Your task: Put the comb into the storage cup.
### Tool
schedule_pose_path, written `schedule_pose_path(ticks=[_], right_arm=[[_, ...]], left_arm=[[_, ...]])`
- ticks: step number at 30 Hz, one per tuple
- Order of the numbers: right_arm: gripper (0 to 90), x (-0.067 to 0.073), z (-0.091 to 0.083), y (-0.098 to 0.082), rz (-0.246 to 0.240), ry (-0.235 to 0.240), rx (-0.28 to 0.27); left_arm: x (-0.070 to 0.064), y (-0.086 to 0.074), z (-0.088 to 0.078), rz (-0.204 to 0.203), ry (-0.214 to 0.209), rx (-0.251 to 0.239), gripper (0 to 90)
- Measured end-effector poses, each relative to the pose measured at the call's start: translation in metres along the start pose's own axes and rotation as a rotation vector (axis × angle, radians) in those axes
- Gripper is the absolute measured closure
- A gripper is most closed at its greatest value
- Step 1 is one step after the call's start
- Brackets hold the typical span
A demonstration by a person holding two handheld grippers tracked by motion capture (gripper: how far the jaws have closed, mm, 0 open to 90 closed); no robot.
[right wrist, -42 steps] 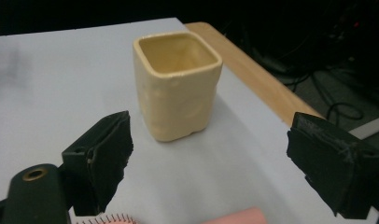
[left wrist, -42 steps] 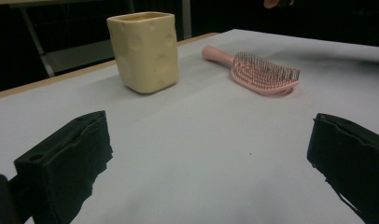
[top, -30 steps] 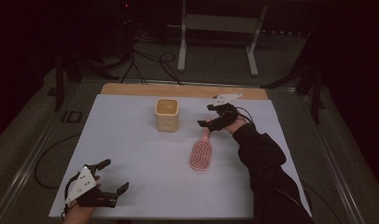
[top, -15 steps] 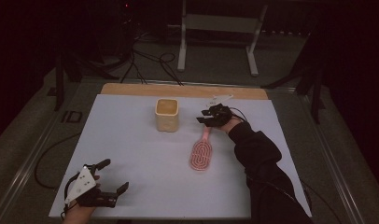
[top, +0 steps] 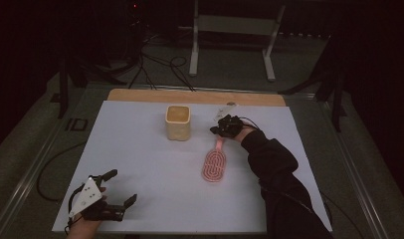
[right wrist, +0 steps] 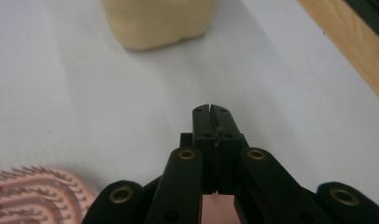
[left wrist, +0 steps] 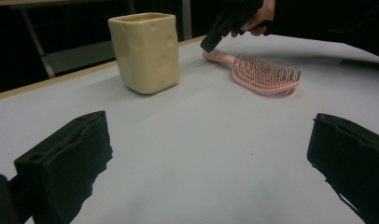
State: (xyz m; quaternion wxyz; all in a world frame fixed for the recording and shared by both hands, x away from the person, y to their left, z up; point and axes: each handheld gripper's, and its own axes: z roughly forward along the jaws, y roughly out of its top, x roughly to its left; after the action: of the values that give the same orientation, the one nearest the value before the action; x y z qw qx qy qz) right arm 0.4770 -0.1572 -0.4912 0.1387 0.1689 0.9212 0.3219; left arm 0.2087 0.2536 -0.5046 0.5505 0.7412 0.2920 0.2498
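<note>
The fingers of the right gripper (top: 221,128) are pressed together on the handle of the pink hairbrush (top: 216,163); in the right gripper view the two black fingers (right wrist: 211,122) meet tip to tip, with a strip of the pink handle showing between them lower down. The brush lies bristles up on the white bench (top: 155,164), its handle pointing toward the far edge and its oval head toward the person. Just to the left of the handle, apart from it, stands a cream square cup (top: 178,121), upright and open at the top; in the right gripper view its base sits ahead of the closed tips. A small pale object lies near the far wooden edge behind the right hand, too small to tell. The right forearm, in a dark sleeve (top: 274,174), reaches in from the lower right and bends left at the wrist toward the handle. The left gripper (top: 121,188) rests at the near left corner of the bench, well apart from cup and brush, its fingers (left wrist: 66,158) spread wide with nothing between them, pointed across the bare surface toward both
</note>
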Motion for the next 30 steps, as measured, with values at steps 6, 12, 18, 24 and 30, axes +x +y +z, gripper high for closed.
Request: schedule_pose_path(ticks=[6, 12, 18, 24, 30], right_arm=[[90.0, -0.002, 0.004, -0.005, -0.009, -0.02, 0.021], [90.0, -0.004, 0.005, -0.009, -0.011, -0.024, 0.037], [90.0, -0.005, 0.003, -0.014, -0.001, -0.019, 0.036], [90.0, -0.005, 0.0, -0.019, 0.005, -0.01, 0.042], [90.0, -0.008, -0.007, -0.026, 0.004, -0.012, 0.062]], left_arm=[[0.001, 0.0, -0.001, -0.003, -0.001, -0.002, 0.0], [0.001, 0.0, -0.001, -0.005, -0.006, -0.002, 0.0], [0.001, 0.0, 0.0, -0.005, -0.006, 0.001, 0.0], [0.0, -0.001, 0.0, -0.006, -0.006, 0.0, 0.0], [-0.001, 0.0, 0.0, 0.0, -0.008, 0.005, 0.0]])
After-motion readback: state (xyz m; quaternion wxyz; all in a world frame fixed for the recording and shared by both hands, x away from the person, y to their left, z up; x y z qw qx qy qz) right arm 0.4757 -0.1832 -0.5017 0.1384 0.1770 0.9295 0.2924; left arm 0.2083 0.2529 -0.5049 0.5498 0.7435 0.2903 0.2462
